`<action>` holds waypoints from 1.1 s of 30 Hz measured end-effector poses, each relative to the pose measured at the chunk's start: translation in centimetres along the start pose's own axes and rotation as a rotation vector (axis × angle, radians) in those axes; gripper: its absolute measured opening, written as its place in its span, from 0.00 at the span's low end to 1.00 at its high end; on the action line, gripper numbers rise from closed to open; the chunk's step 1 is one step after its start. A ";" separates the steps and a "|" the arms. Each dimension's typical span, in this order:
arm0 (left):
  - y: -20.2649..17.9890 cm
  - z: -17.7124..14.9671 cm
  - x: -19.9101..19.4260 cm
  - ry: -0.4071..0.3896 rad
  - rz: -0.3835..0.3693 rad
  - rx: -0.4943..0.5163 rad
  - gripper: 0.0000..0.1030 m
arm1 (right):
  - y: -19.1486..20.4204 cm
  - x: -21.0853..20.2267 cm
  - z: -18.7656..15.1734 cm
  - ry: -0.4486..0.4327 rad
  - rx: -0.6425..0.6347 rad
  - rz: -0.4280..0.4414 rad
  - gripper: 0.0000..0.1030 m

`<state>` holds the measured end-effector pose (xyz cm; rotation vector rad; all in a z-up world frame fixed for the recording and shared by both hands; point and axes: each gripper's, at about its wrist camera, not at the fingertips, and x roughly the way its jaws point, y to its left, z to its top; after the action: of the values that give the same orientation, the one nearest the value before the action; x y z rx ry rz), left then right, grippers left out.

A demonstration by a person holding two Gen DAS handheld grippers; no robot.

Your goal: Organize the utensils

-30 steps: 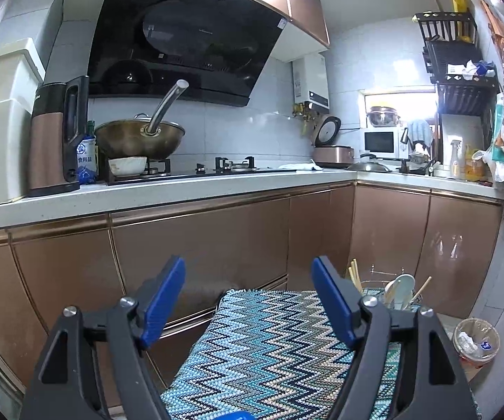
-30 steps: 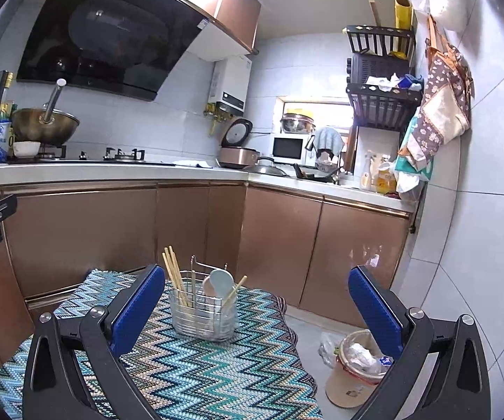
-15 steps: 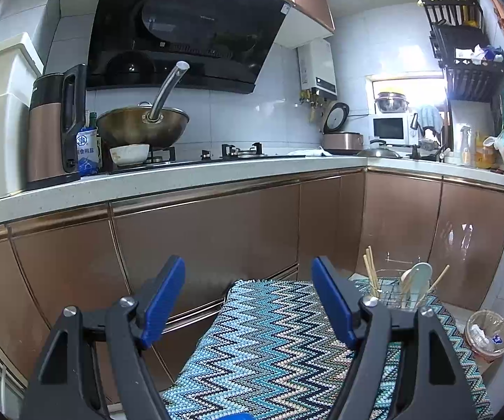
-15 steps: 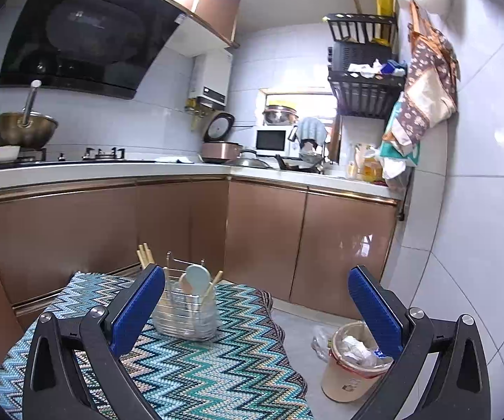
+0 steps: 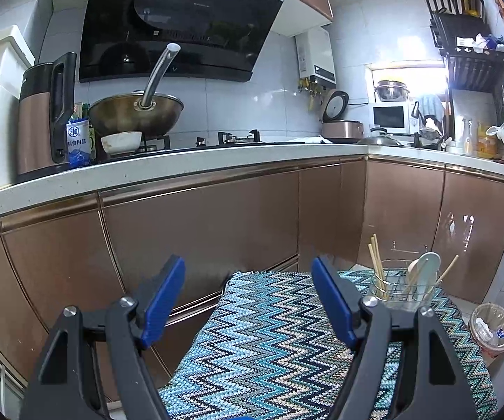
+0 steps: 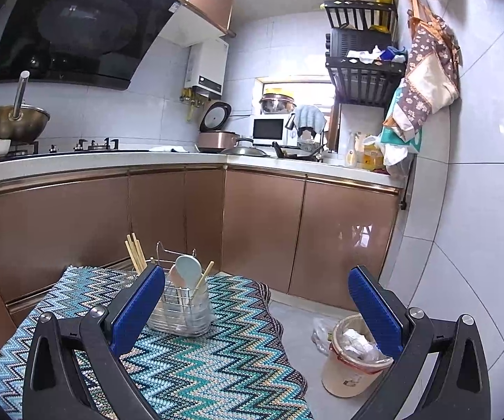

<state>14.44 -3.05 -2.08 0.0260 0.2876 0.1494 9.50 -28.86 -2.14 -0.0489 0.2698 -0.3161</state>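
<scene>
A wire utensil holder (image 6: pixel 181 309) stands on the zigzag-patterned cloth (image 6: pixel 188 367) of a table, near its far right part. It holds wooden chopsticks (image 6: pixel 135 255), a pale blue spoon (image 6: pixel 188 271) and other utensils. It also shows in the left wrist view (image 5: pixel 404 288), right of my left gripper. My left gripper (image 5: pixel 248 297) is open and empty above the cloth (image 5: pixel 269 343). My right gripper (image 6: pixel 257 308) is open wide and empty, with its left finger just in front of the holder.
Brown kitchen cabinets (image 5: pixel 199 231) with a white counter run behind the table. A bin with a bag of rubbish (image 6: pixel 355 357) stands on the floor right of the table. A tiled wall (image 6: pixel 479 210) is on the right.
Both views have tilted down and shifted a little, so the table and holder sit higher and closer in frame. Both grippers stay open and empty.
</scene>
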 end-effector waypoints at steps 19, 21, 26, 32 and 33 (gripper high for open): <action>-0.2 -0.1 1.1 0.004 -0.014 0.003 0.71 | 0.6 1.6 -0.2 0.009 -0.015 0.020 1.00; -0.3 -0.2 1.0 0.004 -0.015 0.005 0.71 | 0.6 1.6 -0.2 0.011 -0.017 0.023 1.00; -0.3 -0.2 0.9 0.003 -0.015 0.006 0.71 | 0.6 1.5 -0.4 0.013 -0.019 0.026 1.00; -0.3 -0.3 0.6 0.002 -0.015 0.016 0.71 | 0.6 1.3 -0.4 0.011 -0.019 0.023 1.00; -0.3 -0.3 0.5 0.001 -0.016 0.016 0.71 | 0.6 1.3 -0.4 0.011 -0.020 0.023 1.00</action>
<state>14.87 -3.26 -2.51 0.0391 0.2900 0.1317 10.74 -28.73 -2.91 -0.0636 0.2838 -0.2911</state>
